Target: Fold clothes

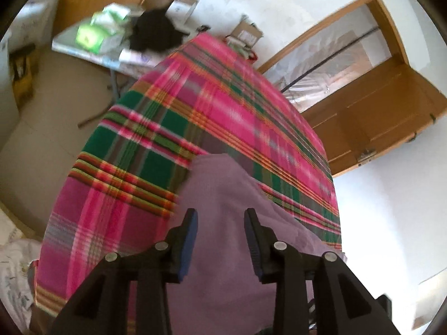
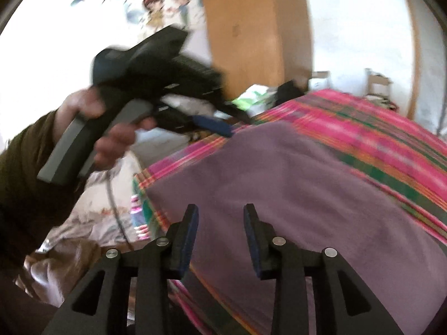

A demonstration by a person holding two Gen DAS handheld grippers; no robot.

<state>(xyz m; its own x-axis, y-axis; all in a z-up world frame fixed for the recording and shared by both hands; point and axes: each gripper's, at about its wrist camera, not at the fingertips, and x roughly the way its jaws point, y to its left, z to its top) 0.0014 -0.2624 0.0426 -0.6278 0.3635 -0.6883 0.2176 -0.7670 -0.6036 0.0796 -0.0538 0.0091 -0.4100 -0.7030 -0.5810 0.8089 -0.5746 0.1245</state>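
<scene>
A mauve garment (image 1: 223,195) lies flat on a bed covered by a pink, green and orange plaid sheet (image 1: 195,106). In the left wrist view my left gripper (image 1: 220,217) hovers over the garment's near part, jaws apart, nothing between the blue pads. The right wrist view shows the same garment (image 2: 279,184) spread wide, with my right gripper (image 2: 220,213) open above its near edge and holding nothing. The left gripper (image 2: 218,125) also appears there, held by a hand (image 2: 111,139) in a dark sleeve, above the garment's far left corner.
A small table (image 1: 92,50) with green packets and a dark item stands beyond the bed. A wooden door (image 1: 377,117) stands at right, cardboard boxes (image 1: 245,32) by the wall. Crumpled pale bedding (image 2: 92,217) and a cable lie left of the bed. A wardrobe (image 2: 251,28) rises behind.
</scene>
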